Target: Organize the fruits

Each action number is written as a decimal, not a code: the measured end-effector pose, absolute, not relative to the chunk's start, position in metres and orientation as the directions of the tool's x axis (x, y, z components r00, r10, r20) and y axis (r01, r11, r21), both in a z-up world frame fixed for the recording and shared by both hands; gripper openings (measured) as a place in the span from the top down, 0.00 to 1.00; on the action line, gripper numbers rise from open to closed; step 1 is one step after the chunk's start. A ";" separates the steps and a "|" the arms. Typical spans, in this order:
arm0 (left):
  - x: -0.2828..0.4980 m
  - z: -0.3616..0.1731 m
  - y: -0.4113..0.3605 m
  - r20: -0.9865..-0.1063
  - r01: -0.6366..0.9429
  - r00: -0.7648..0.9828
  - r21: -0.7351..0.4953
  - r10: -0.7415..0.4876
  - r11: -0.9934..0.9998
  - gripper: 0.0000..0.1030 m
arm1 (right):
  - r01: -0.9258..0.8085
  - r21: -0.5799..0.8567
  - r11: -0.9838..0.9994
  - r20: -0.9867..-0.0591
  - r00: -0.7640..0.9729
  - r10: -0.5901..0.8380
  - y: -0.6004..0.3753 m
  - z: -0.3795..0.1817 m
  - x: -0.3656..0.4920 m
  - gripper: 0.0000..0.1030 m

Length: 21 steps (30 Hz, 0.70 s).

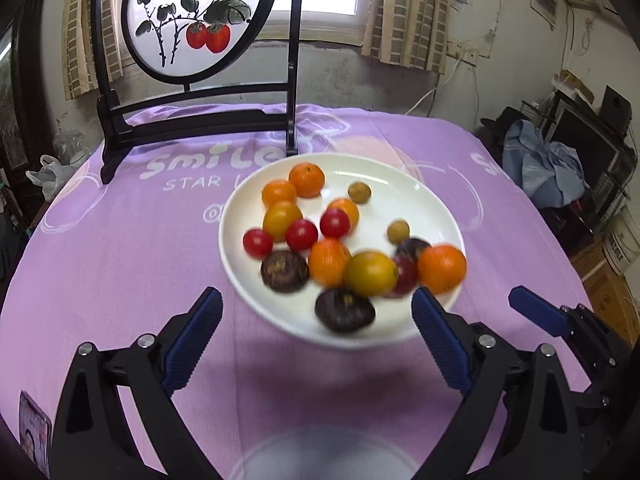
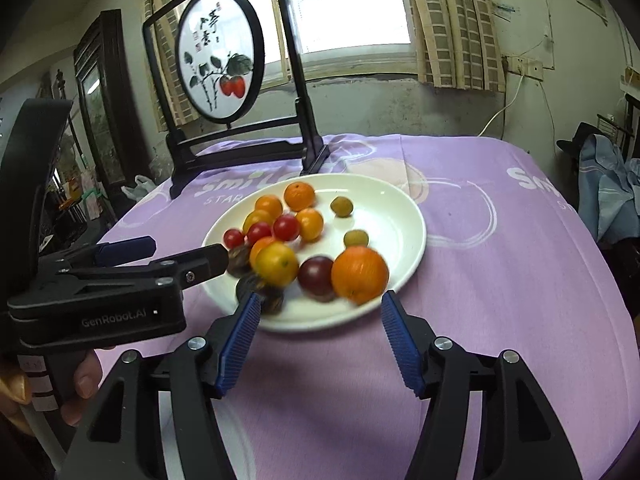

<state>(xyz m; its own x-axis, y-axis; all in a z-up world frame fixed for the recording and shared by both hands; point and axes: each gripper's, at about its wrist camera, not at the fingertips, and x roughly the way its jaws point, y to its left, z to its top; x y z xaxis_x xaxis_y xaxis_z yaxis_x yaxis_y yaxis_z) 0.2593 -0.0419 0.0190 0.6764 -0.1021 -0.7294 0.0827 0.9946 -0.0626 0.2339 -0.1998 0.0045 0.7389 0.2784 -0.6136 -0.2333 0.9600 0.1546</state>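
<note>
Left gripper nearest, jaws wide apart, nothing between the pads, tips at the near rim of the white plate; right gripper jaws also apart and empty, tips at the plate's near edge, a hand gripping the left tool's handle. Fruits all on the plate, blurred: oranges, red cherry tomatoes, dark round ones, two small greenish ones; plate sits on purple tablecloth; behind it a black-framed round painted screen, then curtained window.
</note>
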 end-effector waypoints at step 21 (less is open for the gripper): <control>0.147 -0.007 -0.017 -0.744 0.051 0.662 -0.076 -0.090 0.996 0.07 | -0.289 0.077 0.954 -0.661 0.701 0.266 -0.166 -0.018 0.125 0.36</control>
